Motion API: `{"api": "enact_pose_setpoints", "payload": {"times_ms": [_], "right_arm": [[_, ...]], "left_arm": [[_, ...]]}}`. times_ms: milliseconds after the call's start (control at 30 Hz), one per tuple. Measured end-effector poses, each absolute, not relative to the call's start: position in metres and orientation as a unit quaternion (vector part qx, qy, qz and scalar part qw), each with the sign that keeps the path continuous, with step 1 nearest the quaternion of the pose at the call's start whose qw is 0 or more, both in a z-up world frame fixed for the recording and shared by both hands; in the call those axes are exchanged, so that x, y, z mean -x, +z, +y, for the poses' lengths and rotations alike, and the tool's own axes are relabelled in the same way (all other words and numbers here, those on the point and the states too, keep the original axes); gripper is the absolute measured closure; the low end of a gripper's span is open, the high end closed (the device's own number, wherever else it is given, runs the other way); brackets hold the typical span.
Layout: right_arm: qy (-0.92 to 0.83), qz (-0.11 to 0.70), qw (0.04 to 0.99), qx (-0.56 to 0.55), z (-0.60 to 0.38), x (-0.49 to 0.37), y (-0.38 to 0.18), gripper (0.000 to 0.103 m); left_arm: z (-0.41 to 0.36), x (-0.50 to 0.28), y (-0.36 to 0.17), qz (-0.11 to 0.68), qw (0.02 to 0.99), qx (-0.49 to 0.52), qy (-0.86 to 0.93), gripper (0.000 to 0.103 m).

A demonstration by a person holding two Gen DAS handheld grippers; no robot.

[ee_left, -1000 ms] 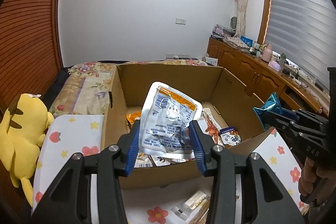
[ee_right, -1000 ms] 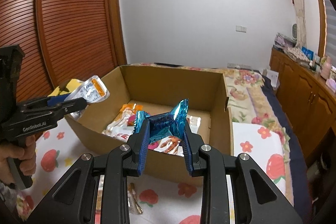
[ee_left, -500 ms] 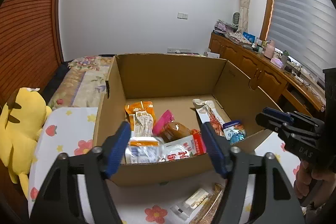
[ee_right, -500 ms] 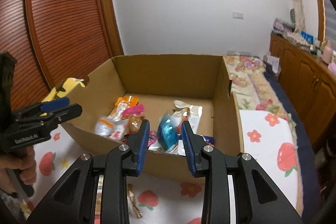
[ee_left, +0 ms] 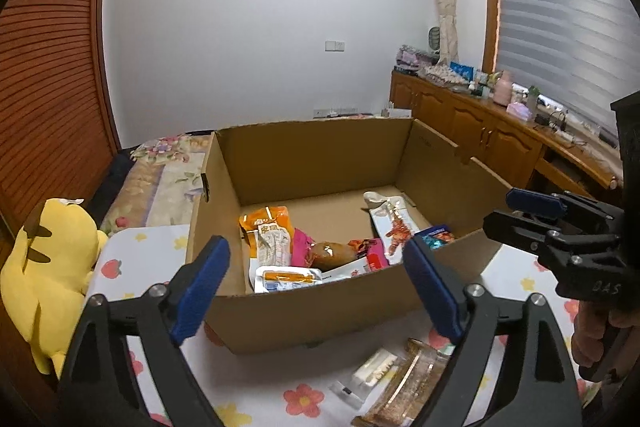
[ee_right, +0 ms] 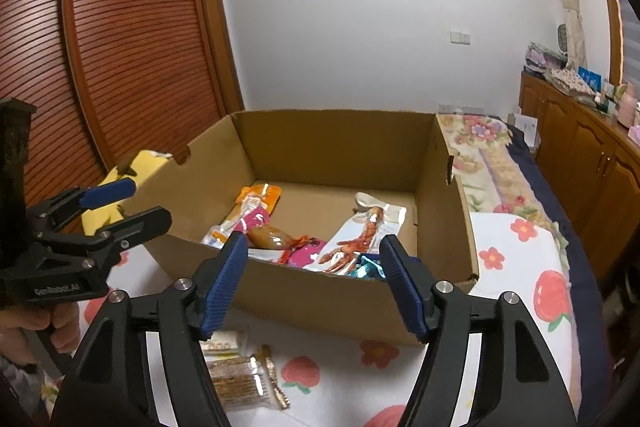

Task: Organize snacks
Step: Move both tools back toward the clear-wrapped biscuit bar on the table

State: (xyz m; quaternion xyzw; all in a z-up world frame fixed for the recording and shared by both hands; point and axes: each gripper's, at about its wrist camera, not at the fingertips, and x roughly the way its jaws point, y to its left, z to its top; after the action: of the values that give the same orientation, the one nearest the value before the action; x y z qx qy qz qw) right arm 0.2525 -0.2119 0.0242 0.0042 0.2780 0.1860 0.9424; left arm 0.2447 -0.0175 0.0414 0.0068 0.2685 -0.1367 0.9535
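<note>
Both wrist cameras face the shared cardboard box (ee_left: 320, 311) closely.

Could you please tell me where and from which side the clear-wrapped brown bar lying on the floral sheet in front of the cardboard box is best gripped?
Grip the clear-wrapped brown bar across its narrow width near the middle, coming from above. It lies flat on the floral sheet, long and thin, so only the two long edges offer the claw a pinch; the small white packet sits close alongside.

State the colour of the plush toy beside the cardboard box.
Yellow plush toy with dark brown markings; clearest in the left wrist view.
</note>
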Motion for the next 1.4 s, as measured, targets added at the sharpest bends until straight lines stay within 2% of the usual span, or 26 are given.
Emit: {"api": "enact_pose_setpoints", "payload": {"times_ms": [200, 433, 767, 1167, 1400], "right_arm": [[0.199, 0.257, 0.946, -0.007, -0.21, -0.229, 0.037, 0.03], [0.216, 0.257, 0.942, -0.015, -0.211, -0.204, 0.034, 0.03], [0.233, 0.295, 0.927, 0.003, -0.188, -0.177, -0.002, 0.03], [0.196, 0.358, 0.911, 0.054, -0.142, -0.194, -0.051, 0.03], [0.178, 0.374, 0.908, 0.07, -0.129, -0.205, -0.061, 0.03]], "left_arm": [[-0.009, -0.23, 0.049, 0.251, 0.958, 0.007, -0.136, 0.002], [0.006, -0.207, 0.037, 0.251, 0.959, 0.007, -0.134, 0.001], [0.029, -0.182, 0.007, 0.264, 0.958, 0.013, -0.115, 0.001], [0.043, -0.17, -0.022, 0.28, 0.955, 0.018, -0.099, 0.001], [0.053, -0.168, -0.031, 0.286, 0.954, 0.023, -0.088, 0.001]]}}
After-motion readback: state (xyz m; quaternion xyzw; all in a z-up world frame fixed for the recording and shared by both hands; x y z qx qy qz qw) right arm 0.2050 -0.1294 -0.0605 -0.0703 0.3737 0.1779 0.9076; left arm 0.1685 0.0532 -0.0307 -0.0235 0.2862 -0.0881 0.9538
